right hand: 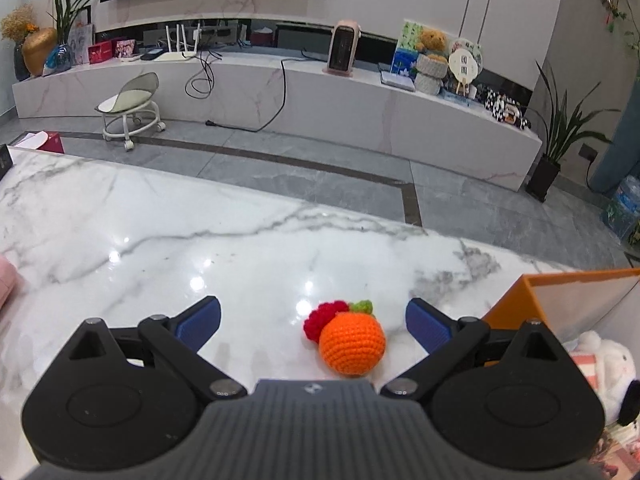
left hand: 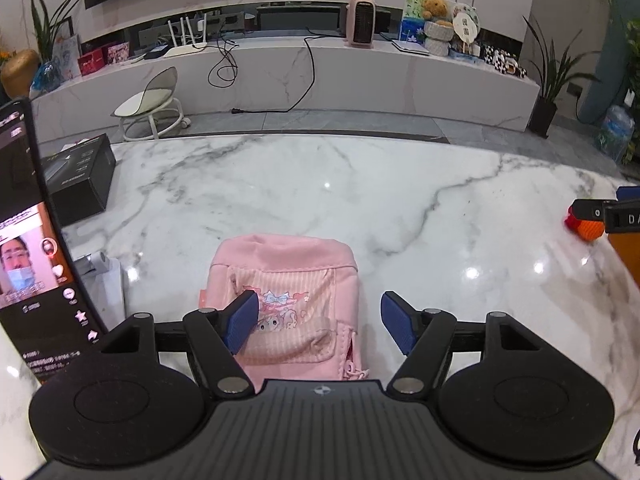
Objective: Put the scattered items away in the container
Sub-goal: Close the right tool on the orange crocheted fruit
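The tidying looks to be partway through at best. On the marble bench (left hand: 360, 184) two loose things are still out. A pink pouch (left hand: 288, 304) with a cartoon print lies flat just ahead of the left tongs (left hand: 318, 322), whose blue pads stand spread to either side of it; the left pad overlaps the pouch's edge in the left wrist view, but whether it touches the cloth I cannot tell, and the right pad stands clear of it. Nothing is pinched there. Over on the right side, a crocheted orange (right hand: 352, 342) with a red tuft and green leaf sits on the bench between the spread pads of the right tongs (right hand: 314, 322), nearer the right pad, with a gap on both sides, so it is not gripped either. The orange box (right hand: 560, 284), which I take to be the container, stands just to the right of that toy, and a white plush toy (right hand: 608, 364) along with something pink shows inside or against it, which suggests some items are already put away. What remains, by my reading, is to close on the pouch and the crocheted orange, lift each, and drop both into the box.
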